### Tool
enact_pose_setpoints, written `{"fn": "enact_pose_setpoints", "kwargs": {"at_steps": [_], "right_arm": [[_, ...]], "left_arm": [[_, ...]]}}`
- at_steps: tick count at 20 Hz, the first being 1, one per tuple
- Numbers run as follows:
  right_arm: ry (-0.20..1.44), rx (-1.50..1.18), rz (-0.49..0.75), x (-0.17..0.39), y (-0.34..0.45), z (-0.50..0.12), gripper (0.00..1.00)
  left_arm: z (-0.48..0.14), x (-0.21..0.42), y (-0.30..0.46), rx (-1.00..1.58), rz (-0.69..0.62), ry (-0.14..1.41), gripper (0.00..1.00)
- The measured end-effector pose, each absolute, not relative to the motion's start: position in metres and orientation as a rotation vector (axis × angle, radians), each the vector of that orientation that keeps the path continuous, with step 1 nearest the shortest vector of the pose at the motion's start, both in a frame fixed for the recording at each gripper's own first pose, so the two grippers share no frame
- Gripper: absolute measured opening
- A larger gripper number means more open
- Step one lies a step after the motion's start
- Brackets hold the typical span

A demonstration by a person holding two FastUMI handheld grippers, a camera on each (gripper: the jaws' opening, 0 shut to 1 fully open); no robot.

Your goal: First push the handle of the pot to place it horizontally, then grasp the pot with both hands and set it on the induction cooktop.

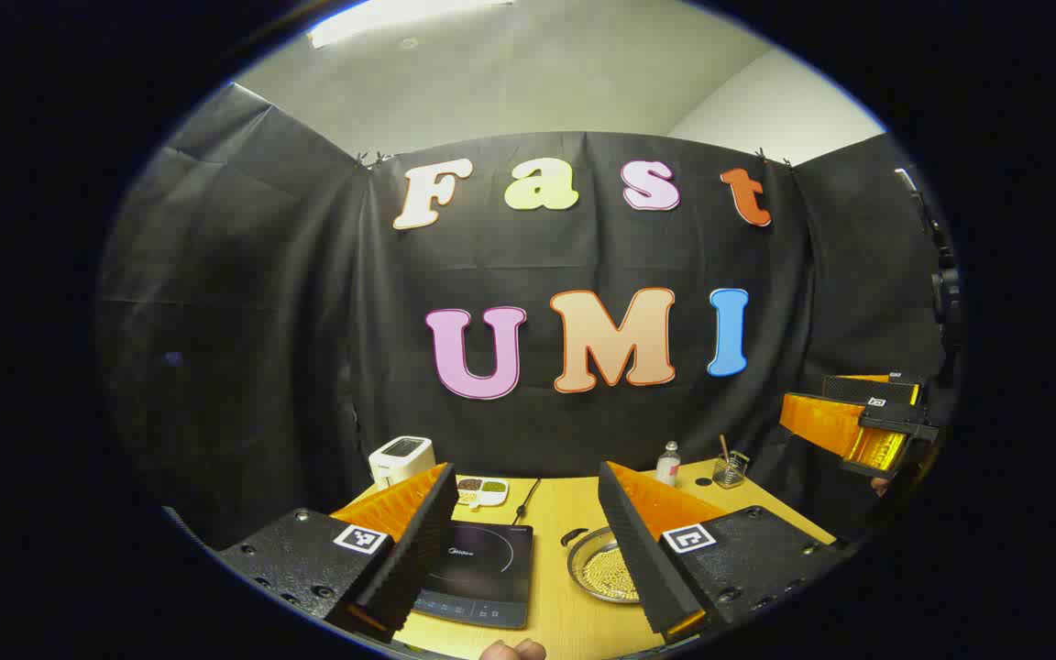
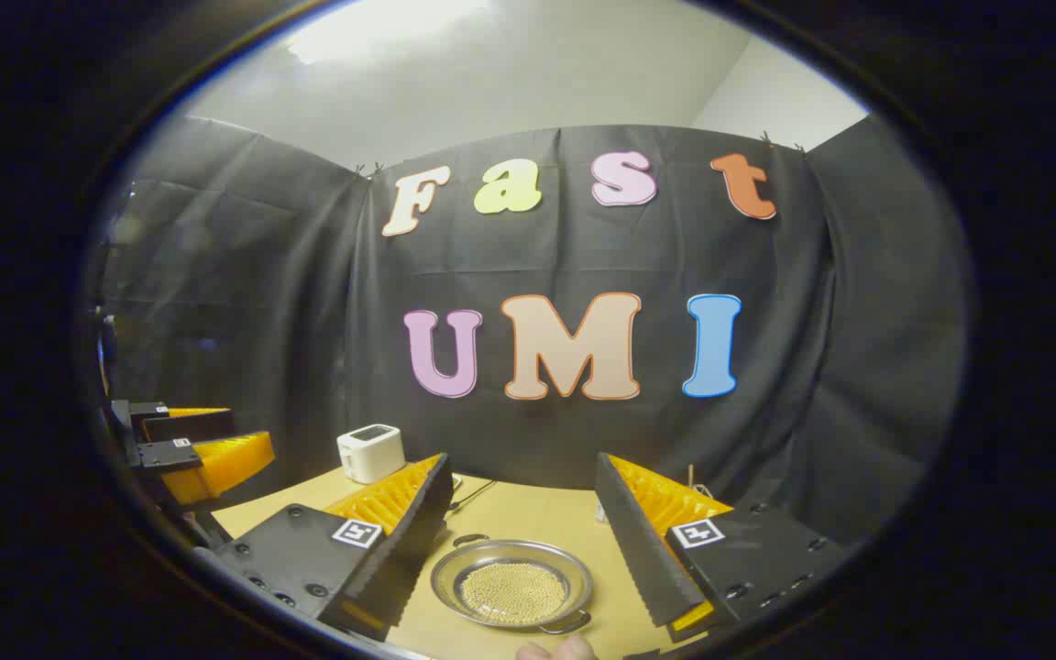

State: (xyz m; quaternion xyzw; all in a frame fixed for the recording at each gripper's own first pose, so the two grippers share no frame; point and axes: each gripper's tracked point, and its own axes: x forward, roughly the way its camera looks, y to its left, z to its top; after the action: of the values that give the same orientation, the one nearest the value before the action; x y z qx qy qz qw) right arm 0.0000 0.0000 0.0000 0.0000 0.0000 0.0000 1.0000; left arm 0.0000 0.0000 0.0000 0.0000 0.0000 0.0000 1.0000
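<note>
On the table (image 2: pixel 528 513), pot (image 2: pixel 511 583) — handles seemingly angled near-to-far.

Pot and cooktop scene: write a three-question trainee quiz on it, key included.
1. True or false: the pot already sits on the induction cooktop.
2. Multiple choice: what lies inside the pot? A) water B) small pale beads C) a lid
3. Fill in: in the left gripper view, the left hand-held gripper hangs above the table with its jaws ____.

Key
1. False: it stands on the table beside the cooktop.
2. B
3. open, as are those of the right hand-held gripper, which frame the pot without touching it.
</note>
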Motion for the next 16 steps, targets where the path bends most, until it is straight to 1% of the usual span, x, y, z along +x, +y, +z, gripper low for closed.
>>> {"fn": "enact_pose_setpoints", "kwargs": {"at_steps": [4, 5, 8, 9, 11, 12, 13, 14, 15, 16], "right_arm": [[0.005, -0.005, 0.009, 0.003, 0.002, -0.001, 0.99], [0.005, -0.008, 0.009, 0.003, 0.004, -0.003, 0.99], [0.002, -0.005, 0.01, 0.006, 0.011, -0.001, 0.99], [0.001, -0.005, 0.01, 0.007, 0.014, -0.002, 0.99], [0.0, -0.009, 0.01, 0.008, 0.022, -0.002, 0.99], [0.0, -0.011, 0.009, 0.007, 0.026, -0.002, 0.99], [-0.003, -0.012, 0.006, 0.006, 0.03, -0.002, 0.99], [-0.004, -0.017, -0.001, 0.004, 0.032, -0.002, 0.99], [-0.003, -0.025, -0.012, 0.003, 0.032, -0.003, 0.99], [-0.007, -0.031, -0.021, 0.001, 0.032, -0.002, 0.99]], "left_arm": [[-0.004, -0.002, 0.002, 0.006, 0.007, 0.011, 0.91], [-0.003, -0.003, 0.003, 0.007, 0.008, 0.01, 0.94], [-0.001, -0.007, 0.011, 0.017, 0.013, 0.005, 0.9], [0.0, -0.008, 0.015, 0.02, 0.015, 0.002, 0.93], [0.003, -0.011, 0.022, 0.024, 0.017, -0.008, 0.93], [0.002, -0.013, 0.024, 0.024, 0.014, -0.011, 0.91], [0.001, -0.016, 0.026, 0.025, 0.006, -0.01, 0.93], [-0.003, -0.018, 0.029, 0.028, 0.0, -0.004, 0.93], [-0.006, -0.021, 0.031, 0.029, -0.008, 0.001, 0.91], [-0.009, -0.024, 0.033, 0.024, -0.016, 0.003, 0.93]]}}
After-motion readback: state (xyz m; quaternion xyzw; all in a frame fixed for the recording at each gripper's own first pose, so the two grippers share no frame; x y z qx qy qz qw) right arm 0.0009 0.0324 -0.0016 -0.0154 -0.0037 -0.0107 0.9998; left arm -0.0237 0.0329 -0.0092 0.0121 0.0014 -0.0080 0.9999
